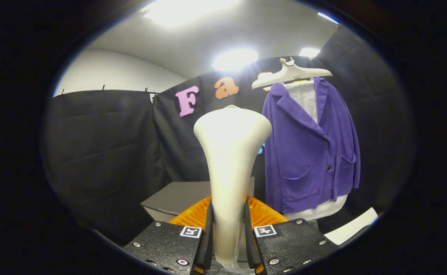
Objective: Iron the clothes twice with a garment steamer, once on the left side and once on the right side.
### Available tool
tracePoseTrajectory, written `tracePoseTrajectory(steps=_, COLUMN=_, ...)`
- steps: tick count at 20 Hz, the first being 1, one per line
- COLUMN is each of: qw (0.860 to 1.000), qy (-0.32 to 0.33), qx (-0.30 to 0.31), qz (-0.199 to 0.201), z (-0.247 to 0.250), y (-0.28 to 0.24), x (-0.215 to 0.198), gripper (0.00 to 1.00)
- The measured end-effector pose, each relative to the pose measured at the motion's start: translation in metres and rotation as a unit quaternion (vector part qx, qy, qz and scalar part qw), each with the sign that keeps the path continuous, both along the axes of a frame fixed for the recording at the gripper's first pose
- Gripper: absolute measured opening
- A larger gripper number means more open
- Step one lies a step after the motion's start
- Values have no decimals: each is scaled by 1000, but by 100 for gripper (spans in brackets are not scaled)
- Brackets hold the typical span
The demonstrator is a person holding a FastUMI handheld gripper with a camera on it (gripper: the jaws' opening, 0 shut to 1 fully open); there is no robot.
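Observation:
My gripper (228, 225) is shut on the handle of a white garment steamer (231, 152), which stands upright between the fingers with its wide head flaring above them. Beyond and to the right of the steamer head hangs a purple cardigan (309, 152) over a white garment, on a white hanger (290, 74) against the black cloth wall. The cardigan has dark buttons and two front pockets. The steamer head is apart from the cardigan, well short of it.
A grey box-like table (177, 198) sits low behind the steamer handle. A white sheet or board (355, 227) lies low to the right, under the cardigan. Black cloth walls enclose the booth on the left and behind.

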State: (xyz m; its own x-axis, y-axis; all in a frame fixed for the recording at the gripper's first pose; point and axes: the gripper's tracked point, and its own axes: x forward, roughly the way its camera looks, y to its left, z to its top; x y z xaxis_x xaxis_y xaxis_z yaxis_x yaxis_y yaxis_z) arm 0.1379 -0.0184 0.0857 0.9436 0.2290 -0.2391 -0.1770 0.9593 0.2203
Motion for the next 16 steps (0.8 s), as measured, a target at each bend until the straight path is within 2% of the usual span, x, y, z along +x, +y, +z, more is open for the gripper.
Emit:
tracePoseTrajectory(steps=4, qw=999, qy=-37, qx=-8, qz=-32, z=45, y=-26, x=43, gripper=35)
tracePoseTrajectory(steps=8, qw=997, qy=-44, qx=-9, qz=-58, z=60, y=-49, x=99, gripper=35)
tracePoseTrajectory(steps=16, qw=992, qy=-26, qx=1, qz=-121, z=45, y=-95, x=206, gripper=35)
